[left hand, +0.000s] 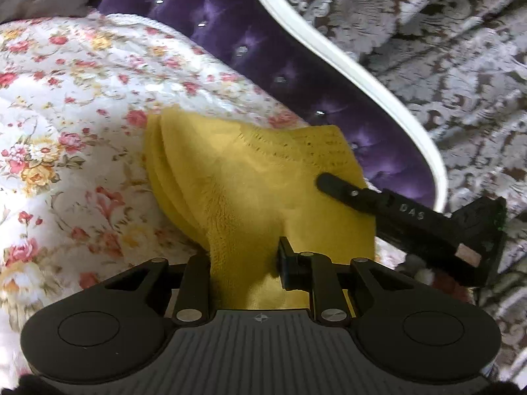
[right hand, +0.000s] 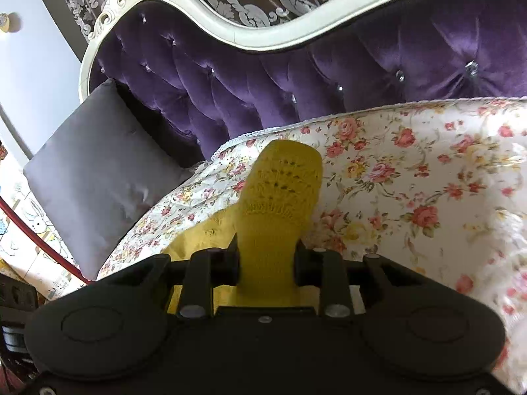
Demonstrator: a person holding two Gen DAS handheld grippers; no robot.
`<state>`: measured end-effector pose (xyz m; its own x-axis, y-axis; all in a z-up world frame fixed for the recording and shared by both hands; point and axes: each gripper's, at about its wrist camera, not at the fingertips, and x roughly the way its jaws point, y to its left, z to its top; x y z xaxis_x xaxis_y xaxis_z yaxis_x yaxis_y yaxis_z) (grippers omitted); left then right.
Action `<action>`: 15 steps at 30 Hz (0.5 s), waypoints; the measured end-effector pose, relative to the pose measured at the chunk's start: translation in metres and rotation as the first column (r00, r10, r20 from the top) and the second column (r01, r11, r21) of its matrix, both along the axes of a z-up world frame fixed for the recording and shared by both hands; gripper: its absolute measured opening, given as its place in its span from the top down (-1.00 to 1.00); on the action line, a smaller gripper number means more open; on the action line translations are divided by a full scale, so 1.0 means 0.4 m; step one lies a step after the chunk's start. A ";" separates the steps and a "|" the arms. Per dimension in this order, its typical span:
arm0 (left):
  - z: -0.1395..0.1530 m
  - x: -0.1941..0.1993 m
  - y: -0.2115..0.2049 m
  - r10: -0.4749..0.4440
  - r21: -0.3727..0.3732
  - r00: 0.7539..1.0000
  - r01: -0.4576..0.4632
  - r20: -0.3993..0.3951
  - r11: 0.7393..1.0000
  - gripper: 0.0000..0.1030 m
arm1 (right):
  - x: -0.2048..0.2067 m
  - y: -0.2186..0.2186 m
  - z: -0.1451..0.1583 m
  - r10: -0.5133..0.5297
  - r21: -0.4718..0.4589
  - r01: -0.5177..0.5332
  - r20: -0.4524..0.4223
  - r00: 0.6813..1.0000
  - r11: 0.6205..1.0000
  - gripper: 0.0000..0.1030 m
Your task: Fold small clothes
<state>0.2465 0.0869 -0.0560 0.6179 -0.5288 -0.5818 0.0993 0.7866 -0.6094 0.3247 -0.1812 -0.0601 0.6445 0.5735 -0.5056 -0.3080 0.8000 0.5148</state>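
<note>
A small yellow knitted garment point(left hand: 250, 177) lies bunched on the floral quilt point(left hand: 82, 105). My left gripper point(left hand: 245, 263) is shut on a fold of it, and the knit fills the gap between the jaws. One black finger point(left hand: 342, 192) of the right gripper reaches in from the right and lies on the garment's right side. In the right wrist view my right gripper point(right hand: 266, 260) is shut on another bunch of the yellow garment point(right hand: 283, 184), which sticks up past the jaws with its lacy end showing. The fingertips of both grippers are hidden in the fabric.
The quilt point(right hand: 411, 181) covers a bed with a purple tufted headboard point(right hand: 230, 82) in a curved white frame point(right hand: 263, 38). A grey cushion point(right hand: 95, 171) leans at the left. Brown and white patterned fabric point(left hand: 428, 49) hangs behind the headboard.
</note>
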 end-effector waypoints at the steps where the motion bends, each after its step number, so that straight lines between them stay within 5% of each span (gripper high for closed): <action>1: 0.012 -0.009 -0.007 -0.018 0.003 1.000 0.018 0.005 1.000 0.59 | -0.014 -0.001 0.008 -0.004 -0.006 0.004 0.001 1.000 1.000 0.25; 15: 0.055 -0.236 -0.100 -0.184 -0.072 0.982 0.180 -0.053 0.981 0.59 | -0.299 -0.115 0.045 -0.127 -0.041 0.123 -0.108 0.986 0.992 0.25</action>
<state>0.1523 0.0467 -0.0341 0.4736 -0.6681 -0.5740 0.1990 0.7160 -0.6692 0.2052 -0.2273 -0.0422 0.6492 0.4729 -0.5957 -0.1470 0.8465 0.5117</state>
